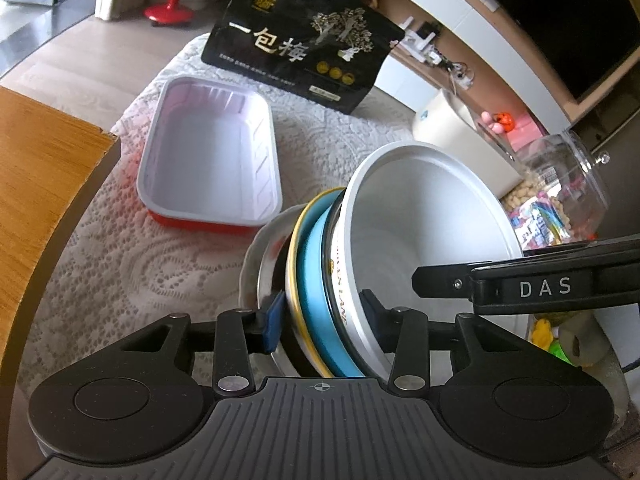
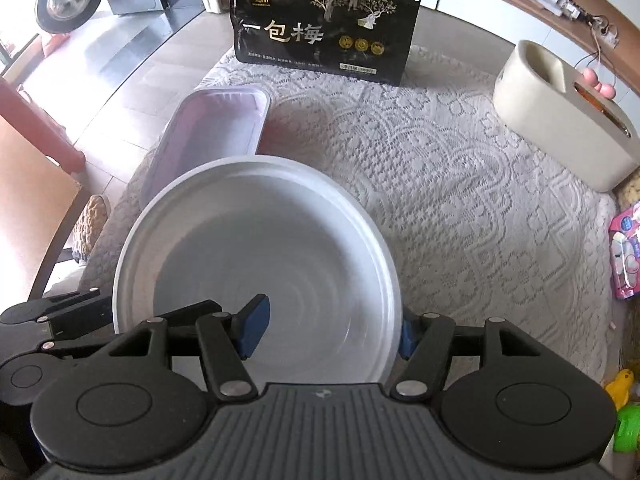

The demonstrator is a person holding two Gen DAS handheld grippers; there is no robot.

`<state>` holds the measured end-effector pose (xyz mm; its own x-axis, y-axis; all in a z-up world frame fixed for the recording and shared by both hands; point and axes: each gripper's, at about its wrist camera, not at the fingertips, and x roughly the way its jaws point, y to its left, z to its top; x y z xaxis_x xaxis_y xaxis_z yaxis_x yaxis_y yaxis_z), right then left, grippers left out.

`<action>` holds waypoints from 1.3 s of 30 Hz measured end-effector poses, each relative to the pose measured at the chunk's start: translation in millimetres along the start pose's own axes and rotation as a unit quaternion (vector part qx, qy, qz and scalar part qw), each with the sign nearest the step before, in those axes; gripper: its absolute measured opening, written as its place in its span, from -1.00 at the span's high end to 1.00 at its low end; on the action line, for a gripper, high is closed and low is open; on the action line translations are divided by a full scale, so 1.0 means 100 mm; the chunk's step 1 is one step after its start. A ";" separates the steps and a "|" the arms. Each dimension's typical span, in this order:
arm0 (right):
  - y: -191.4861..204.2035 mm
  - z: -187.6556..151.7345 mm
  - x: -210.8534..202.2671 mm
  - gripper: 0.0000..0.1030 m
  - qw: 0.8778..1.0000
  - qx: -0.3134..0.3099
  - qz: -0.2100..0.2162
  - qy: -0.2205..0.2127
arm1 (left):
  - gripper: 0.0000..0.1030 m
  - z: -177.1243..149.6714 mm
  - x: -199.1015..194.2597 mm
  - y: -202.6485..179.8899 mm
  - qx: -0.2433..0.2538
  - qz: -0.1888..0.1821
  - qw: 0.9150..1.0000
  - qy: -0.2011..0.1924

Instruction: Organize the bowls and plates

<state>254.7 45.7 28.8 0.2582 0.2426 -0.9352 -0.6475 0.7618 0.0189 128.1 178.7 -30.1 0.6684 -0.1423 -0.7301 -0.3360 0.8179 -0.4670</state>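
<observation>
Two views from cameras mounted on hand-held grippers, above a table covered with a pale lace cloth.

Left wrist view: the left gripper fills the bottom of the frame. Its two blue pads sit on either side of a tilted stack of nested dishes: a white bowl on the right with its mouth facing right, a blue bowl with a yellow rim behind it, and a metal bowl on the left. The left pad touches the metal bowl and the right pad sits inside the white bowl, so the jaws are closed around the stack's edge. At center right, part of the other gripper's black arm enters, marked "DAS". In the upper left center lies an empty rectangular white tray with a red underside. Behind it, top center, stands a black snack bag with gold lettering.

Right wrist view: the right gripper is at the bottom. The white bowl fills the center, seen from above. One blue pad is inside the bowl, the other outside its right rim; whether they press on it cannot be told. The tray is upper left of center, the bag top center, and a cream container at the right edge.
</observation>
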 end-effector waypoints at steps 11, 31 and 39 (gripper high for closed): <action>0.14 -0.13 -0.43 -0.23 0.975 -0.108 -0.112 -0.158 | 0.13 -0.03 -0.05 0.00 -0.030 0.007 1.000 -0.001; -0.21 -0.64 -0.38 -0.26 0.993 -0.028 0.019 -0.114 | 0.43 0.03 -0.46 -0.29 -0.015 0.071 0.997 -0.015; -0.27 -0.75 -0.42 -0.26 0.991 -0.038 -0.016 -0.129 | 0.40 0.04 -0.29 -0.22 -0.028 0.096 0.995 0.005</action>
<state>207.6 -29.8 41.3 0.4477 0.3719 -0.8132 -0.6851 0.7271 -0.0446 119.1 166.9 3.8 0.5822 0.0086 -0.8130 -0.4941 0.7978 -0.3454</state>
